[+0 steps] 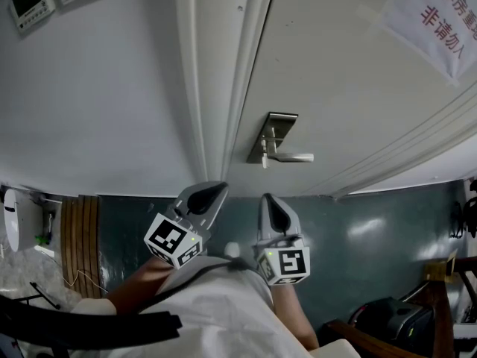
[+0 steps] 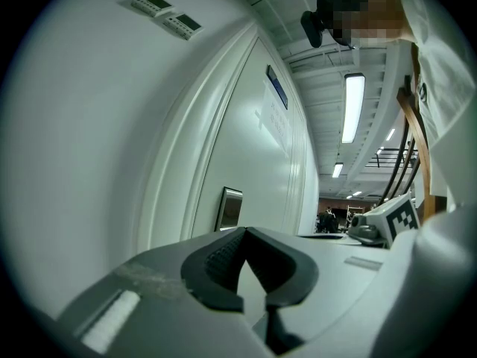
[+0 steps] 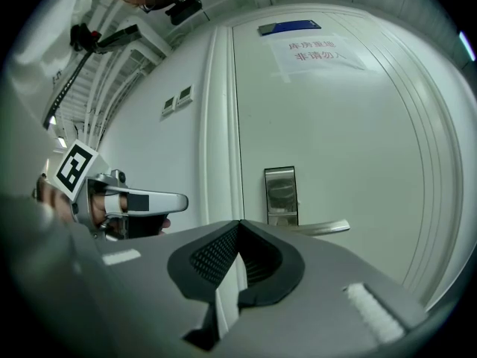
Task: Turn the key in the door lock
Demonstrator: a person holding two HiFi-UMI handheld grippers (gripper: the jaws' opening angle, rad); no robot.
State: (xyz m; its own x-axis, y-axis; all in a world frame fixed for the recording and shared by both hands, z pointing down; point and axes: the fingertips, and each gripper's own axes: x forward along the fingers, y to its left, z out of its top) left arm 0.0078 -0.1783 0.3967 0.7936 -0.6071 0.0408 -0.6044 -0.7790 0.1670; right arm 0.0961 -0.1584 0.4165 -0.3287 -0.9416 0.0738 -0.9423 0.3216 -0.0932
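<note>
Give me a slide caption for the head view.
Grey left gripper and right gripper, both shut and empty, held short of the silver lever handle on the white door.

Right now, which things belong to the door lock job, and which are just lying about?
Job: door, lock plate, handle.
Lying about: wall panels, paper sign.
</note>
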